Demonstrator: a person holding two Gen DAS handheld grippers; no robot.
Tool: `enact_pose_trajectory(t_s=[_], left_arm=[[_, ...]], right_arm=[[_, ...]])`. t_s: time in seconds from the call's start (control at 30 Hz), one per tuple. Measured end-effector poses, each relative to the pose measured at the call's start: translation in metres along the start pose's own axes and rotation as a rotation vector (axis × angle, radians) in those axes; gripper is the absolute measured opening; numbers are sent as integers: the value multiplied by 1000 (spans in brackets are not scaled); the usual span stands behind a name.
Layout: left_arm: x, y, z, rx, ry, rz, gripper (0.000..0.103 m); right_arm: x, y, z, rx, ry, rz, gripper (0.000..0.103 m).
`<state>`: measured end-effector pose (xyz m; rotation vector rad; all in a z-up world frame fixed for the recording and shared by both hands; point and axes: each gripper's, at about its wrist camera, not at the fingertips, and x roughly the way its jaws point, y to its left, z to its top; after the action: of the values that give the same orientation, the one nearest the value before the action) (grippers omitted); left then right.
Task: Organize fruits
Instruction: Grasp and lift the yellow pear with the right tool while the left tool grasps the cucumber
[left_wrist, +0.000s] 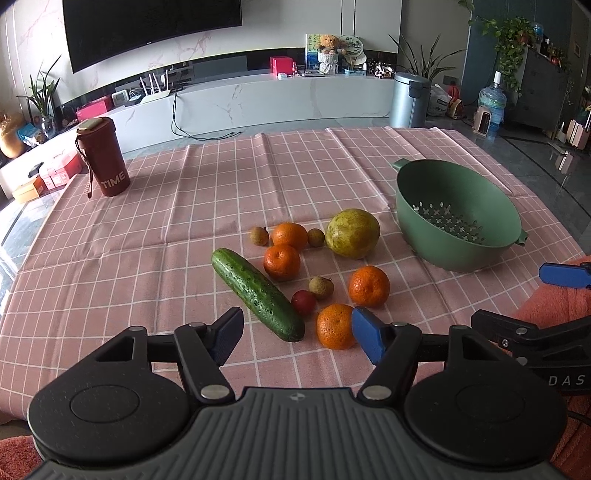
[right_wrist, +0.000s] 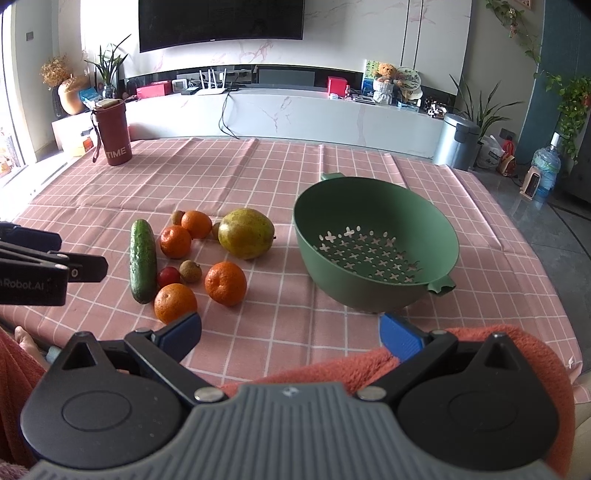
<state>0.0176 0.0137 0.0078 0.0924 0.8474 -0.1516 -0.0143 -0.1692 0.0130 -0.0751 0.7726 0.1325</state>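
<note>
Several oranges, the nearest (left_wrist: 334, 326) (right_wrist: 175, 302), lie on the pink checked cloth with a cucumber (left_wrist: 257, 294) (right_wrist: 142, 255), a large yellow-green fruit (left_wrist: 352, 233) (right_wrist: 246, 233), small brown longans (left_wrist: 321, 287) and a small red fruit (left_wrist: 303, 301) (right_wrist: 168, 276). An empty green colander (left_wrist: 458, 214) (right_wrist: 375, 243) stands to their right. My left gripper (left_wrist: 297, 336) is open and empty, just short of the cucumber's near end and the nearest orange. My right gripper (right_wrist: 290, 332) is open and empty, near the table's front edge, between the fruits and the colander.
A dark red "TIME" tumbler (left_wrist: 105, 158) (right_wrist: 112, 131) stands at the far left of the table. An orange towel (right_wrist: 480, 354) lies at the near right edge. Beyond the table are a TV console and a bin (left_wrist: 410, 98).
</note>
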Motion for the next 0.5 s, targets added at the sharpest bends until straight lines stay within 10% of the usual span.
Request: enact_pose_trajectory(t_s=[0.5], left_arm=[[78, 53, 34, -251, 179, 11, 52]], right_arm=[[83, 29, 65, -178, 44, 184, 57]])
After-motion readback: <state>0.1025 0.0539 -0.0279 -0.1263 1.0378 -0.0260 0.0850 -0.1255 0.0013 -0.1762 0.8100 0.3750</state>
